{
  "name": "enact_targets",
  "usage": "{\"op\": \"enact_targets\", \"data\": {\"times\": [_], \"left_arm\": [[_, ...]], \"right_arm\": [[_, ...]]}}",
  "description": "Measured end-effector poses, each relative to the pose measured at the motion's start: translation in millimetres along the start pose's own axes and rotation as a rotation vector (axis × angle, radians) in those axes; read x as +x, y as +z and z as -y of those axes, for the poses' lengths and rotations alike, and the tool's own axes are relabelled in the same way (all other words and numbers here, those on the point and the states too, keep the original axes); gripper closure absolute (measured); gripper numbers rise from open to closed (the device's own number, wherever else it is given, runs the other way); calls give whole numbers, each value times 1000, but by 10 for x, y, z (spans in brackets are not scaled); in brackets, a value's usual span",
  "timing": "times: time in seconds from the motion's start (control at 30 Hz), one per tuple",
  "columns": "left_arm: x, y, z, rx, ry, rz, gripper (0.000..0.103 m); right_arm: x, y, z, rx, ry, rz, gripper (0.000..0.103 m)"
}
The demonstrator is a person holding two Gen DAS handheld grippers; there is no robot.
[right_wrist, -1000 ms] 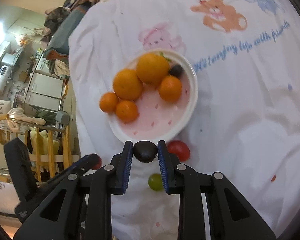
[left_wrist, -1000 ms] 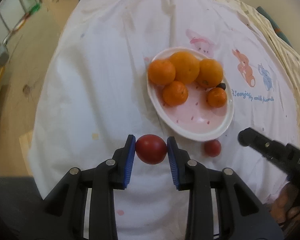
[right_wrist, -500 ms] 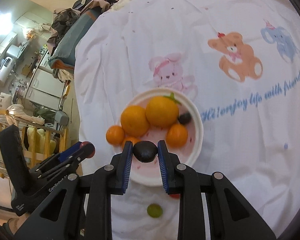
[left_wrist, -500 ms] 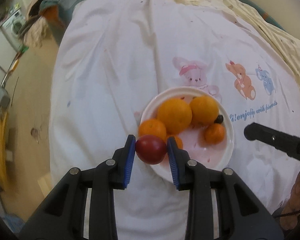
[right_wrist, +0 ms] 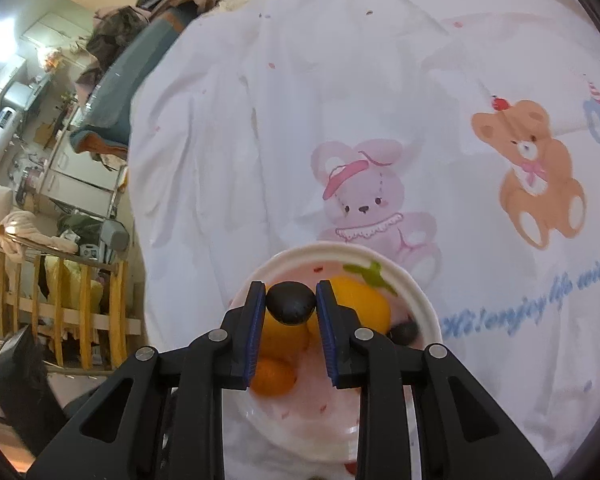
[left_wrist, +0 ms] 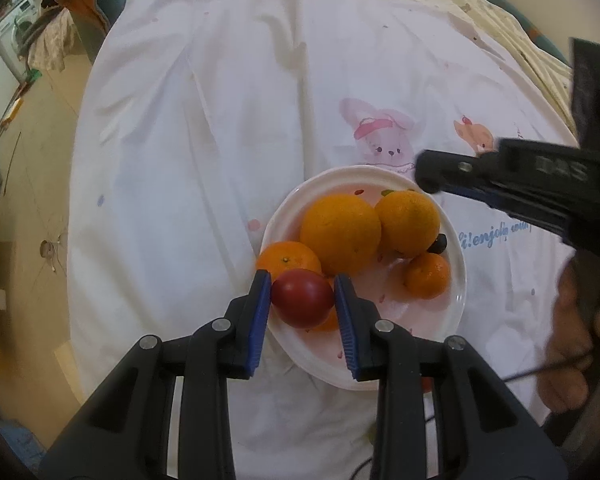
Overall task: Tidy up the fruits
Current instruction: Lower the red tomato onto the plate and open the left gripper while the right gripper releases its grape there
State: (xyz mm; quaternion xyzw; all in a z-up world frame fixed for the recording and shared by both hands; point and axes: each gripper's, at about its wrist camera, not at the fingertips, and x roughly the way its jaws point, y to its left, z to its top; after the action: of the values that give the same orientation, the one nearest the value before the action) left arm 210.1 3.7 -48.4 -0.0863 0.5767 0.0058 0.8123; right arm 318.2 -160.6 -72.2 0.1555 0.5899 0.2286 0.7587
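My left gripper [left_wrist: 302, 297] is shut on a red tomato [left_wrist: 302, 298] and hangs over the near left rim of the white plate [left_wrist: 456, 280]. On the plate lie two big oranges [left_wrist: 340, 233], smaller tangerines [left_wrist: 427, 275] and a dark fruit [left_wrist: 439, 243]. My right gripper [right_wrist: 291, 303] is shut on a small dark fruit [right_wrist: 291, 303] above the plate [right_wrist: 428, 308], over the oranges [right_wrist: 366, 306]. From the right, the right gripper [left_wrist: 432, 172] reaches in over the plate's far rim in the left wrist view.
The plate sits on a white cloth [left_wrist: 220, 140] printed with a pink bunny [right_wrist: 366, 200], a brown bear [right_wrist: 536, 172] and blue lettering. A hand [left_wrist: 572, 344] shows at the right. Wooden rails [right_wrist: 80, 312] and room clutter lie beyond the cloth's left edge.
Both grippers have moved forward over the cloth with their fruits, from just short of the plate to above it. The loose red and green fruits near the plate's front have slid out of view.
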Motion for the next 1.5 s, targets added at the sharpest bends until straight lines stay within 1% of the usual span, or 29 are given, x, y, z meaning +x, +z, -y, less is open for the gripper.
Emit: {"op": "enact_targets", "data": {"times": [0.17,0.23,0.27,0.33,0.5,0.57,0.67,0.73,0.83,0.97,1.0,1.07,1.13,1.17,1.27,1.3,1.43,1.5], "left_arm": [[-31,37,-70,-40,7,12,75],[-42,46,-88,-49,4,14,75],[-40,48,-97,-51,5,15,75],[-35,45,-103,-52,3,14,75],[-11,9,-71,-43,-5,4,75],[1,-8,-47,-42,-14,0,75],[6,-41,21,-26,-21,7,75],[1,-71,75,-9,-38,18,75],[1,-120,145,14,-51,28,75],[11,-194,216,40,-47,42,75],[19,-215,234,48,-50,45,75],[27,-254,272,71,-50,52,75],[18,-291,310,91,-54,67,75],[13,-303,328,98,-56,74,75],[26,-316,395,124,-62,87,75],[43,-319,420,131,-61,88,75],[225,-294,500,115,-57,45,75],[322,-267,526,95,-59,26,75]], "right_arm": [[214,56,-38,-5,-5,-24,73],[216,55,-39,0,-1,-11,72],[202,52,-35,4,-3,-3,64],[125,21,-9,24,0,11,46],[-251,-161,67,3,-4,60,45],[-421,-298,164,15,1,65,36],[-641,-502,301,30,-20,74,35],[-770,-652,397,49,-56,80,33],[-893,-841,535,90,-50,82,28],[-909,-1067,817,202,2,75,27],[-894,-1088,848,210,2,77,27],[-831,-1099,914,230,-27,66,27],[-804,-1060,937,255,12,68,27],[-805,-1058,939,257,17,71,27],[-797,-1030,938,251,-29,88,27],[-794,-1023,952,256,-29,86,27],[-853,-970,1003,261,-30,95,27],[-875,-931,1038,269,-10,91,27]]}}
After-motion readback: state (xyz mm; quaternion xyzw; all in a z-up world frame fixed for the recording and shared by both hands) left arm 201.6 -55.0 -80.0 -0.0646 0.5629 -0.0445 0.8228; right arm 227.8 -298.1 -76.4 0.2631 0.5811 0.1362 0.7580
